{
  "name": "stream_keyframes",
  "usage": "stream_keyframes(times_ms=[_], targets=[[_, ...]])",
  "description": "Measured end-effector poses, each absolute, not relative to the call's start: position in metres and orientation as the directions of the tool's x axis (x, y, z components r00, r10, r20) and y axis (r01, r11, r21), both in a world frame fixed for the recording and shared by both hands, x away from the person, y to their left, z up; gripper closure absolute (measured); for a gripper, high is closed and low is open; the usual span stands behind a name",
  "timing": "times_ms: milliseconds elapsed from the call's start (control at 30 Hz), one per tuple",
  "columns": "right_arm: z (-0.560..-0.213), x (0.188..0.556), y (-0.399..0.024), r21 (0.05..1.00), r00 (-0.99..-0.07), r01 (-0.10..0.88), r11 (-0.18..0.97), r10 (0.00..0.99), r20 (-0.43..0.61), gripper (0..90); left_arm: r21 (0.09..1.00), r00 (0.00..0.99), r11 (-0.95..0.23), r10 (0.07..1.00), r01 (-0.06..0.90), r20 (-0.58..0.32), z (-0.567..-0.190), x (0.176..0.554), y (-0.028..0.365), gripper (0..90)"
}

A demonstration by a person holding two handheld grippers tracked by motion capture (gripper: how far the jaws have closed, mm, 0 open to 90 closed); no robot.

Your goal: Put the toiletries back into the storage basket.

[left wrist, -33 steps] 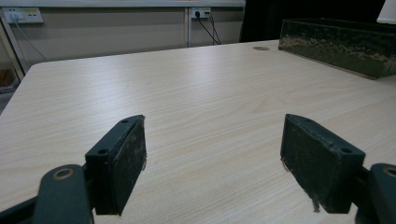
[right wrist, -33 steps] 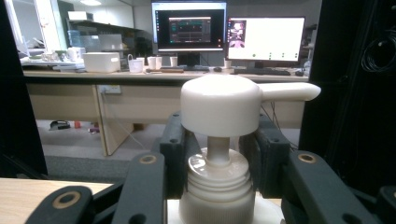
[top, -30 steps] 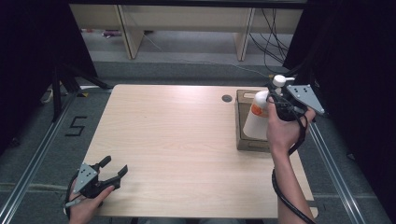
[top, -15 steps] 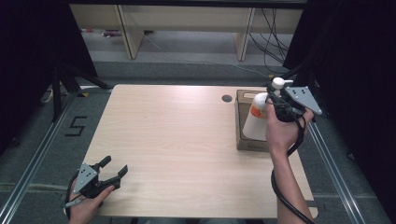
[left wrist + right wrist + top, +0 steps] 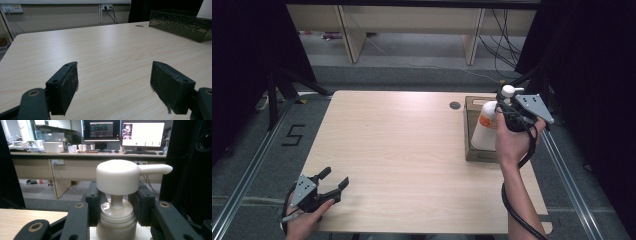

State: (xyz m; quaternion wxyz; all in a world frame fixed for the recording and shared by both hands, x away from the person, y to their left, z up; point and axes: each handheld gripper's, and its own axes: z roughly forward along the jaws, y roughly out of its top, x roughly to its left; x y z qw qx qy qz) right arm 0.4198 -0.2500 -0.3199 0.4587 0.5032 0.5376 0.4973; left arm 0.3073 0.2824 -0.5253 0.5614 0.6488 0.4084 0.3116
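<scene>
white pump bottle [image 5: 486, 131] sits tilted in the dark bin [image 5: 473, 153], right gripper [image 5: 117, 207] pinching its neck, base hidden; left gripper [image 5: 333, 183] spread wide over bare table [image 5: 402, 145].

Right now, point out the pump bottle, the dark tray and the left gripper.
pump bottle [image 5: 484, 131], high view, white body.
dark tray [image 5: 481, 155], high view, near wall.
left gripper [image 5: 335, 182], high view, between its fingertips.

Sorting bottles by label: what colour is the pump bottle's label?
Orange, on the white plastic pump bottle; clearest in the high view.
</scene>
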Motion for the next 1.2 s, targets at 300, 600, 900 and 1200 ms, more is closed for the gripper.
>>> stream_keyframes(times_ms=[300,600,900,1200], targets=[[-0.326,0.422,-0.248,0.996,-0.079,0.091,0.008,0.997,-0.001,63.4,0.983,0.472,-0.036,0.880,0.180,-0.055,-0.525,0.307,0.282,22.0],[-0.333,0.423,-0.245,0.994,-0.079,0.107,0.005,0.997,0.004,63.4,0.983,0.472,-0.034,0.880,0.179,-0.056,-0.525,0.307,0.283,21.9],[-0.344,0.423,-0.243,0.992,-0.080,0.126,0.009,0.997,0.002,63.4,0.983,0.472,-0.034,0.880,0.180,-0.056,-0.525,0.307,0.283,22.0],[-0.355,0.423,-0.242,0.989,-0.084,0.146,0.015,0.996,-0.002,63.3,0.983,0.473,-0.036,0.879,0.180,-0.055,-0.525,0.307,0.282,22.1]])
